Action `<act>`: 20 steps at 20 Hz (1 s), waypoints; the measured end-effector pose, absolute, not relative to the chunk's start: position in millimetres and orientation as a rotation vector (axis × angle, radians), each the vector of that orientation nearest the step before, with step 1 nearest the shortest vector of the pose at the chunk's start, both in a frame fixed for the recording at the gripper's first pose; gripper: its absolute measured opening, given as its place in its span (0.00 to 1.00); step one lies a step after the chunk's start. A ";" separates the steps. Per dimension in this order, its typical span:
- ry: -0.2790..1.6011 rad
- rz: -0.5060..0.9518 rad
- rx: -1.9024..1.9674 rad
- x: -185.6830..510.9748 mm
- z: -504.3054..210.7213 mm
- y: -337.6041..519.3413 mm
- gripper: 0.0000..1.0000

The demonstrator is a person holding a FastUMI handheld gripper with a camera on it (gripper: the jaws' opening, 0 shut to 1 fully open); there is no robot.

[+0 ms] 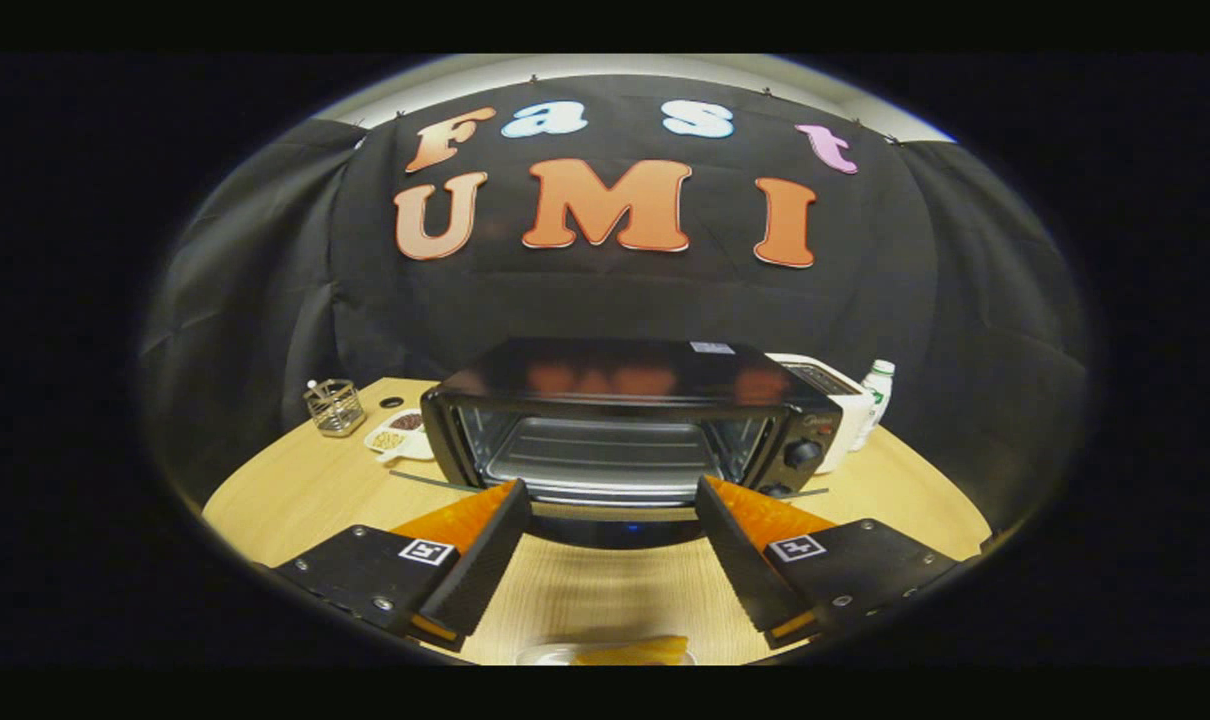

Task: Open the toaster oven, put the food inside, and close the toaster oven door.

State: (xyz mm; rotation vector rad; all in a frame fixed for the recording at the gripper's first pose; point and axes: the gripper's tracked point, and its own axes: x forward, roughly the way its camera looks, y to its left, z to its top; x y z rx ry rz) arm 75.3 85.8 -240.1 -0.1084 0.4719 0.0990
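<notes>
The black toaster oven (625, 400) stands on the wooden table (295, 490) just beyond my fingers. Its door (605, 528) is folded down toward me, and the wire rack (595, 455) inside is in plain sight. My gripper (609, 487) is open, fingers spread wide on either side of the oven mouth, holding nothing. Below and behind the fingers, at the table's near edge, lies a yellow piece of food (633, 652) on a clear plate (550, 655), only partly in sight.
Left of the oven are a wire holder (333, 406) and a white dish of snacks (402, 438). A white appliance (833, 390) and a bottle (877, 392) stand behind the oven's right side. A thin rod (427, 481) lies by its left foot.
</notes>
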 end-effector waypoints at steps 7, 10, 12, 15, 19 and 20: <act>0.516 0.115 -0.090 36.0 -280.5 79.0 0.97; 0.537 0.108 -0.069 28.3 -292.0 76.0 0.97; 0.557 0.110 -0.053 22.5 -304.5 74.9 0.97; 0.620 0.078 -0.055 8.9 -329.2 65.7 0.97; 0.664 0.052 -0.020 5.3 -348.4 61.4 0.98; 0.678 0.037 -0.012 6.0 -353.4 59.1 0.97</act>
